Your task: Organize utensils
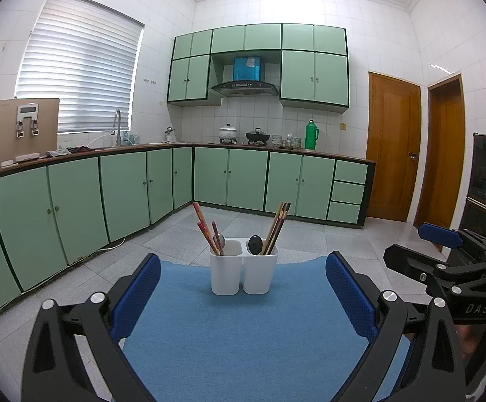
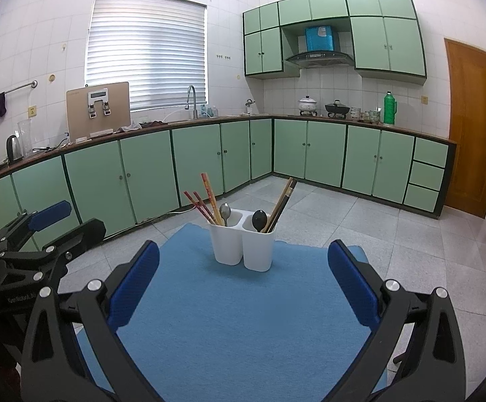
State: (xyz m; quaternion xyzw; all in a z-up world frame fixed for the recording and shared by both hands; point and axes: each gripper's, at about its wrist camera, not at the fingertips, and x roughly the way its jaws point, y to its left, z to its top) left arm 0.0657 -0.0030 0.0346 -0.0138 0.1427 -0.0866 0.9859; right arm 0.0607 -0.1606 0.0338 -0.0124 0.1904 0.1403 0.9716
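A white two-compartment utensil holder (image 1: 243, 274) (image 2: 243, 246) stands at the far end of a blue mat (image 1: 243, 335) (image 2: 239, 318). Its left compartment holds red chopsticks (image 1: 206, 229) (image 2: 202, 206) and a metal spoon (image 1: 221, 239) (image 2: 225, 212). Its right compartment holds brown chopsticks (image 1: 276, 227) (image 2: 281, 202) and a black spoon (image 1: 254, 244) (image 2: 259, 220). My left gripper (image 1: 243, 288) is open and empty, short of the holder. My right gripper (image 2: 243, 274) is open and empty, also short of it. Each gripper shows at the edge of the other's view.
Green floor cabinets (image 1: 125, 194) (image 2: 209, 157) run along the left and back walls under a counter with a sink, pots and a green flask (image 1: 311, 134). Wooden doors (image 1: 392, 147) stand at the right. Grey tiled floor (image 2: 360, 221) surrounds the mat.
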